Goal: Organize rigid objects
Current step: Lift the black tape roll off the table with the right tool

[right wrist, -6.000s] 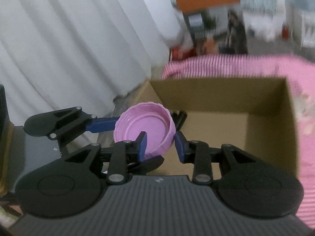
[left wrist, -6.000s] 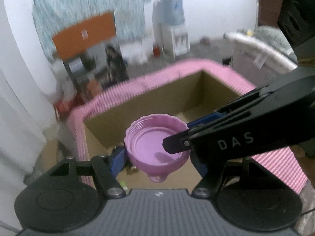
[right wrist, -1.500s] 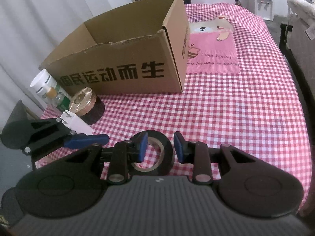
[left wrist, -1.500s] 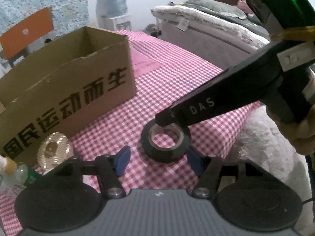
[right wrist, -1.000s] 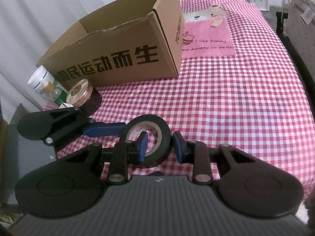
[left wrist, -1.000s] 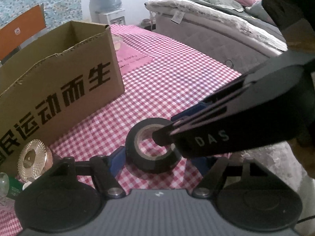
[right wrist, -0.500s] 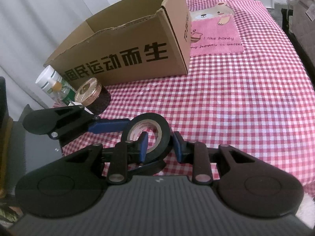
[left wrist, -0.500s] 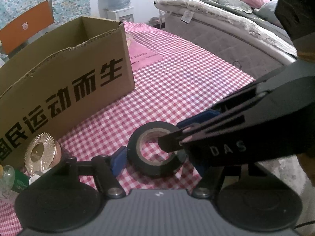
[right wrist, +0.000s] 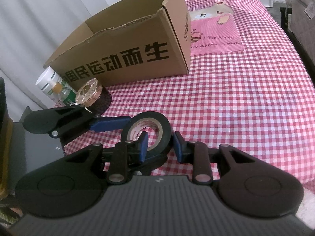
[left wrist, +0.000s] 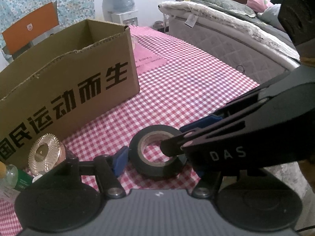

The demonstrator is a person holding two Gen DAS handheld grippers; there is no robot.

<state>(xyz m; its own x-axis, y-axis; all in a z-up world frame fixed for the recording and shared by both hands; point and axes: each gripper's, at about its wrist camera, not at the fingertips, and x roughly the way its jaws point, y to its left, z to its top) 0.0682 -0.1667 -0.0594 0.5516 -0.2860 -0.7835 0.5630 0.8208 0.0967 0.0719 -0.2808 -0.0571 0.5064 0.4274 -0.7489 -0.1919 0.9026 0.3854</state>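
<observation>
A black roll of tape (left wrist: 157,153) is held just above the red checked tablecloth (left wrist: 187,82), tilted. My left gripper (left wrist: 160,160) is shut on the roll's outside, with a blue pad (left wrist: 120,160) against its left side. My right gripper (right wrist: 159,143) is shut on the roll (right wrist: 146,133) too: one finger goes through its hole, the other sits outside its wall. It reaches in from the right in the left wrist view. An open cardboard box (left wrist: 69,72) with black characters stands behind, also in the right wrist view (right wrist: 126,45).
A gold-topped dark jar (right wrist: 92,96) and small bottles (right wrist: 55,86) stand at the box's near left corner. A pink bear patch (right wrist: 214,31) lies right of the box. A bed (left wrist: 226,29) and a water dispenser (left wrist: 120,2) are beyond the table.
Both grippers have closed on the tape roll and lifted it, tilted, off the cloth toward the box. Six seconds ago they held a pink lid over the box.
</observation>
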